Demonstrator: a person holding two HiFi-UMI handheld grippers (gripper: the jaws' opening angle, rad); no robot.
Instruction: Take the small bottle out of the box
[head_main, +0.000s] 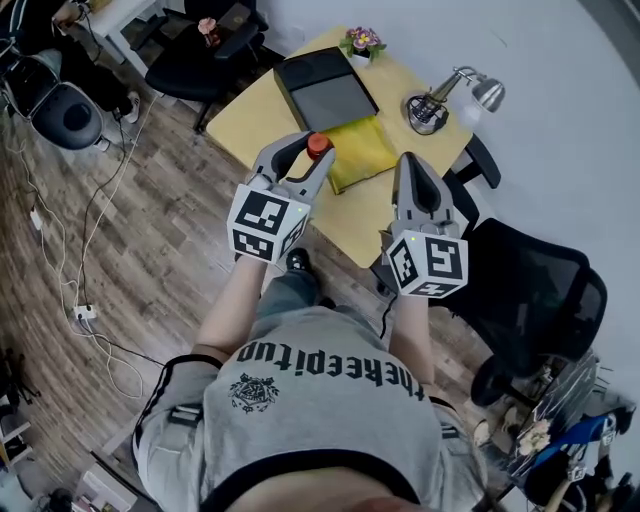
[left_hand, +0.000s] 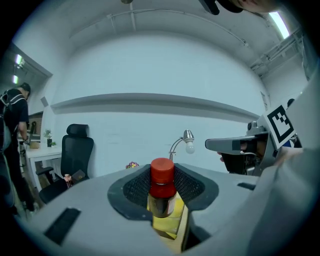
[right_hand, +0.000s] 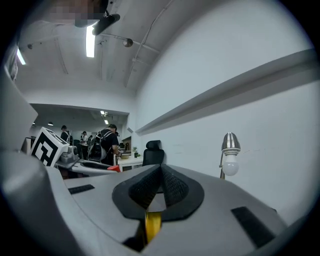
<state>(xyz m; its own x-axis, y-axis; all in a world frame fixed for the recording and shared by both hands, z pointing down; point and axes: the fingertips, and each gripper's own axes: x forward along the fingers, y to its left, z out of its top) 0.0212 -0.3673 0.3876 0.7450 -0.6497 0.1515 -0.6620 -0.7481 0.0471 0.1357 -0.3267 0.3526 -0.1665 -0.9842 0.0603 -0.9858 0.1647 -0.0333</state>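
Left gripper (head_main: 308, 158) clamped on red-capped bottle (left_hand: 162, 175), over yellow cloth (head_main: 362, 150). Right gripper (head_main: 412, 165) closed, empty. Box (head_main: 325, 90) beyond.

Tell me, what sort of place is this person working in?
Probably an office or lab workroom: a pale yellow wooden table carries a silver metal desk lamp, a black swivel office chair stands beside it, and more people stand farther back in the room.

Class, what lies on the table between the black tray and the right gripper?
A yellow cloth-like item lies between the black tray and the right gripper, seen in the head view.
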